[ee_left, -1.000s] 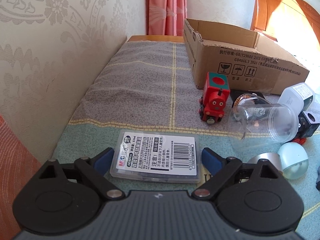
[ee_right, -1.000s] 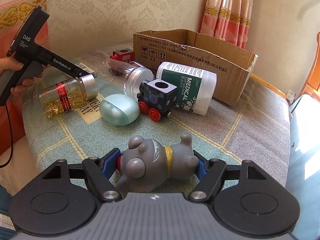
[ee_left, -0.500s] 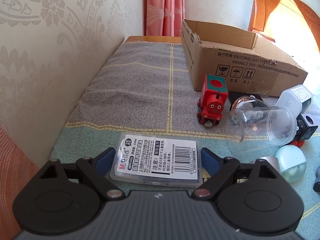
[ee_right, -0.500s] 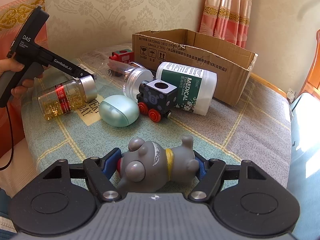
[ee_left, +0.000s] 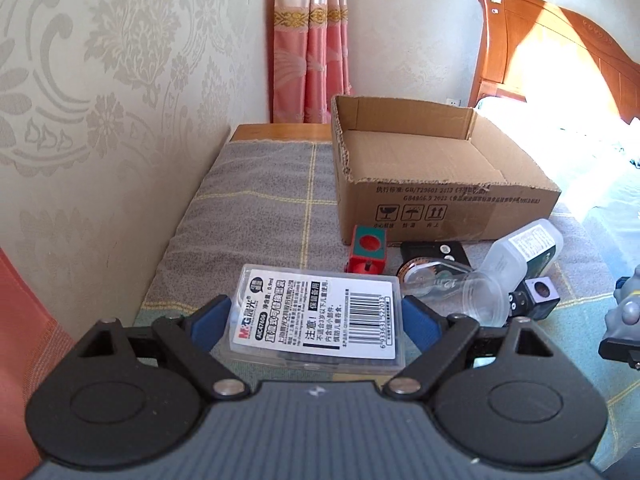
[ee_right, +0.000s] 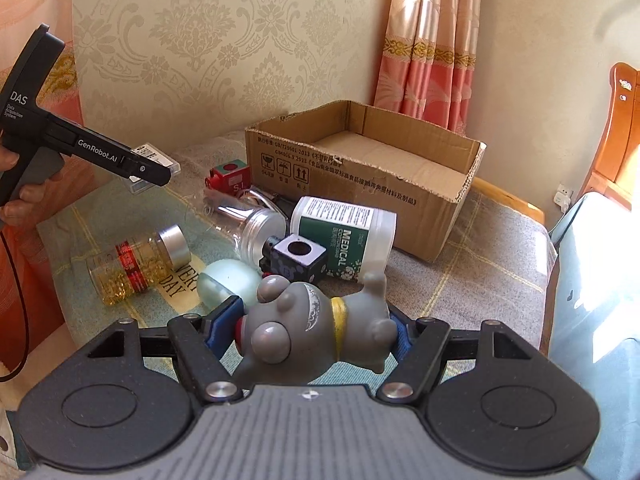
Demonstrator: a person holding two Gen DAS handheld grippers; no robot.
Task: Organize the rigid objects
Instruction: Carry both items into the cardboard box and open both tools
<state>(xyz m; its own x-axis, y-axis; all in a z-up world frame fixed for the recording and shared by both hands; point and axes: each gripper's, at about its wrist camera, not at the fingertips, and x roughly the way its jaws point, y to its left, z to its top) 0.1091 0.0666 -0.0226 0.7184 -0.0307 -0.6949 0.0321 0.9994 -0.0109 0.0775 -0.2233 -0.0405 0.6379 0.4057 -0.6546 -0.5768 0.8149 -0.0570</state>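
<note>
Strong daylight comes from the side of the carved orange wooden headboard, where a patch burns out to near white in the left wrist view, and the pale bedding at the right edge of the right wrist view is likewise overexposed. The open brown cardboard box casts a soft shadow on the grey checked cloth beneath it, and the clear plastic jar shows pale glare. Both fisheye pictures bend straight lines toward the dark rounded corners, with slight softness at the rim, while the centre stays sharp.
</note>
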